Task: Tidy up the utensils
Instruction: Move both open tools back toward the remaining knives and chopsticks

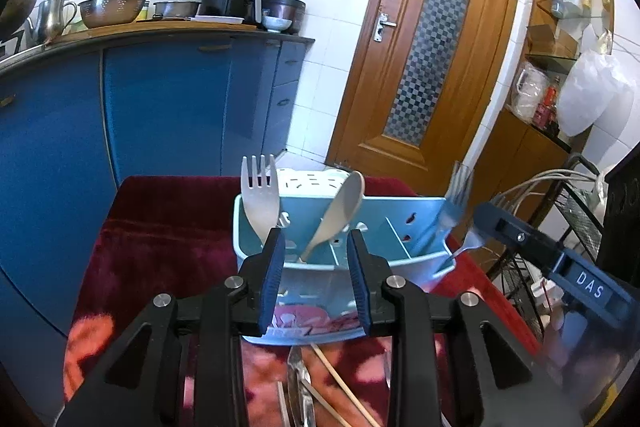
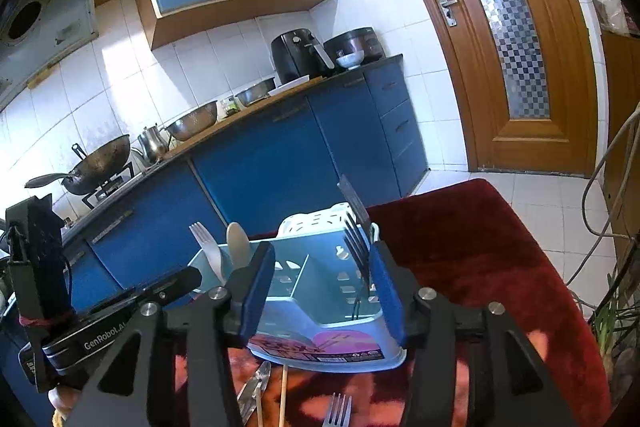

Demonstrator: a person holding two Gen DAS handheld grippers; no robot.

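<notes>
Showing only at right wrist: spare fork (image 2: pixel 338 409) on the cloth.
Left jaws: open, empty.
Right jaws: open; blurred metal fork (image 1: pixel 456 211) stands in caddy (image 1: pixel 340 255).
Cut off: chopsticks (image 1: pixel 340 387).

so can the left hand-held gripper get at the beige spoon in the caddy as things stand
Probably yes. The left hand-held gripper is open and empty, and the beige spoon leans in the blue caddy straight ahead between its fingers, bowl well above the rim. The beige fork stands off to the left, apart.
</notes>
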